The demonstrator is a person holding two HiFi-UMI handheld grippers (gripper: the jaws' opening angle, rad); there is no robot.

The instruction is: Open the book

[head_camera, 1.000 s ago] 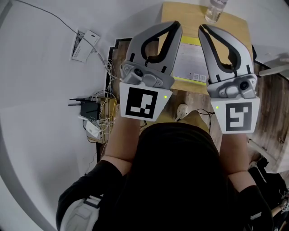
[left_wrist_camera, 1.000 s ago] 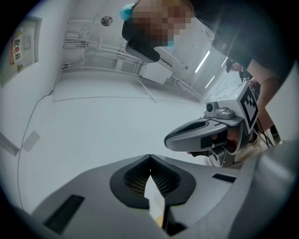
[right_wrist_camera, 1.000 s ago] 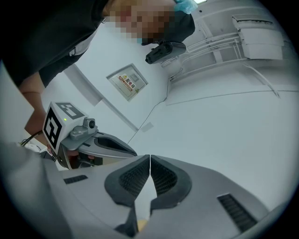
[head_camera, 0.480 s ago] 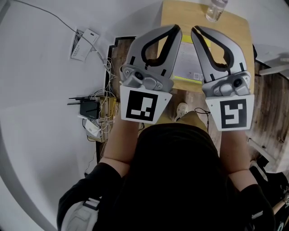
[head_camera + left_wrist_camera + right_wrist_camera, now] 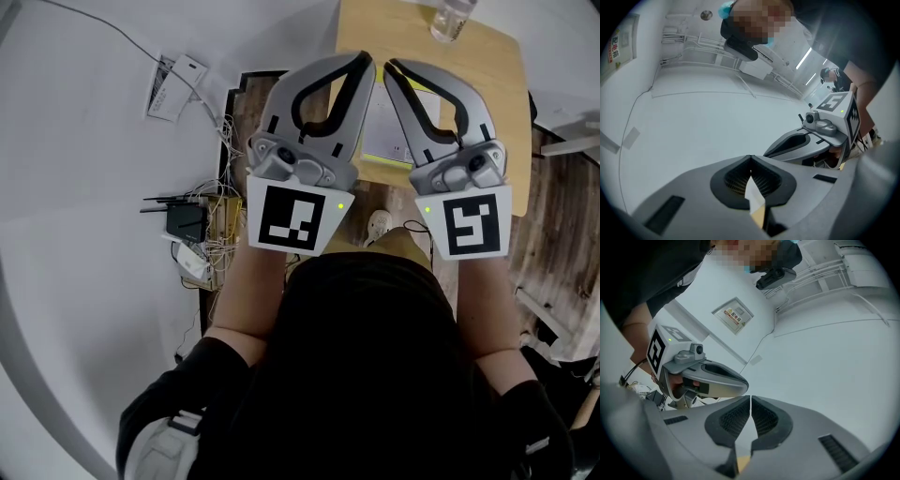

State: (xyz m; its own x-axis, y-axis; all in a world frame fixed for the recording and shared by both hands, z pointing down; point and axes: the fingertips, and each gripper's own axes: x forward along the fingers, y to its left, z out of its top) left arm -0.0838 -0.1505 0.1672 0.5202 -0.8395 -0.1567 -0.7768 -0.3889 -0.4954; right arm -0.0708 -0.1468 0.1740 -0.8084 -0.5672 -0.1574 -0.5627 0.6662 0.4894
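Left claw [image 5: 361,59] and right claw [image 5: 394,67] both pressed together, empty. Book [image 5: 384,141] flat on the wooden bench [image 5: 487,56], upper centre of frame, below both tips, long axis apparently up-frame, mostly under the right claw.

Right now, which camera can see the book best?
The head view. It looks down on the book, lying on the wooden table, partly covered by the left gripper and right gripper. The left and right gripper views face the wall; only a tiny pale sliver shows between their closed jaws, too small to tell.
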